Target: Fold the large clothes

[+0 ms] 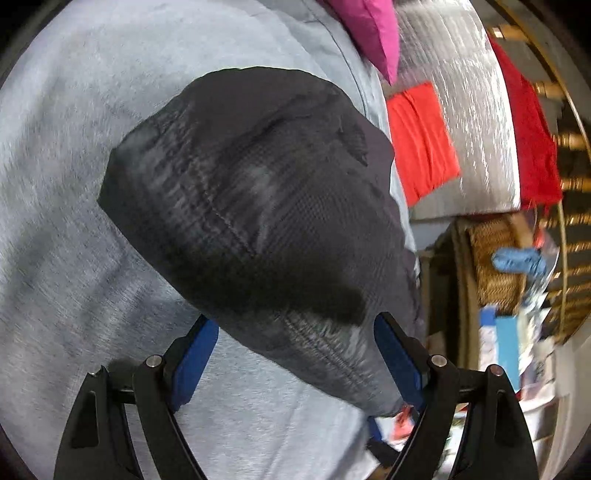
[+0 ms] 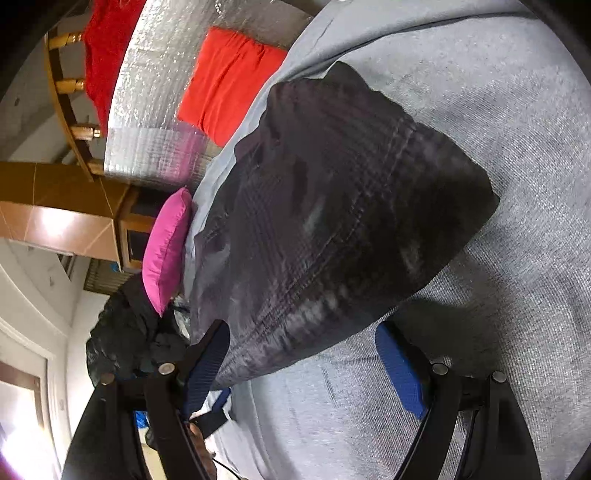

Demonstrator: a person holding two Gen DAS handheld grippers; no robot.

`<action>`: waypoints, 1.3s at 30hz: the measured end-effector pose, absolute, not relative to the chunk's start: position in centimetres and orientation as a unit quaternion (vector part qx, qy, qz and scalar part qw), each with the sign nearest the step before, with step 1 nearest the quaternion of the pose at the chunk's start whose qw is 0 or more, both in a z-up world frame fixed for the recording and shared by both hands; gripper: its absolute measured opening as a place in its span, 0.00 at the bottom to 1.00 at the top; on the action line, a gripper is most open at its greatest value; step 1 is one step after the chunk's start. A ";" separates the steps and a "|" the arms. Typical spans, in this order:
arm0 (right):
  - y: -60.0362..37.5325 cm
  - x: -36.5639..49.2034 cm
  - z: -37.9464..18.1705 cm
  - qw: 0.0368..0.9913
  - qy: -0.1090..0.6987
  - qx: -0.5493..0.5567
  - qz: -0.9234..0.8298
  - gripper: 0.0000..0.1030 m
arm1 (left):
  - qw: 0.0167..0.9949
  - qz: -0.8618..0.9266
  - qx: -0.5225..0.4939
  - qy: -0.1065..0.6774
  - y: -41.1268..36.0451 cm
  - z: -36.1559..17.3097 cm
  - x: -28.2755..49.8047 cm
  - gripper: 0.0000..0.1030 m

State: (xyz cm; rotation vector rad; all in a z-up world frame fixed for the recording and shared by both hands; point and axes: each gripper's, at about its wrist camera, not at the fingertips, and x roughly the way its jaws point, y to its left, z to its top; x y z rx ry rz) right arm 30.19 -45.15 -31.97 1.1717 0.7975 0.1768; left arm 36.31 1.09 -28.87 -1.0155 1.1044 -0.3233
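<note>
The dark garment (image 1: 255,206) lies in a folded bundle on the grey sheet (image 1: 74,184), toward the sheet's edge nearest the red cloth (image 1: 421,144). A single layer could be caught and the fold dragged open. The left gripper (image 1: 295,369) is spread wide, its right pad at the bundle's hem, nothing pinched. The right gripper (image 2: 306,369) is spread likewise, its left pad against the hem.

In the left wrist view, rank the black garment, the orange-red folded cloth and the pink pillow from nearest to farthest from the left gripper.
1. Black garment: right in front of the left gripper, its near end between the open jaws.
2. Orange-red folded cloth: beyond it, to the right, on the silver mat.
3. Pink pillow: farthest, at the top edge.
</note>
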 end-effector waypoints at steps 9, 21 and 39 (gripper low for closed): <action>-46.7 31.5 -32.5 0.747 0.339 0.570 0.040 0.81 | 0.725 -0.116 -0.474 0.486 0.8 -29.3 37.5 0.84; -46.7 35.0 -31.7 0.811 0.298 0.502 -0.034 0.83 | 0.711 -0.114 -0.505 0.476 2.0 -30.4 39.0 0.83; -46.5 34.8 -30.6 0.849 0.292 0.437 -0.047 0.43 | 0.714 -0.091 -0.522 0.458 2.6 -30.7 39.2 0.48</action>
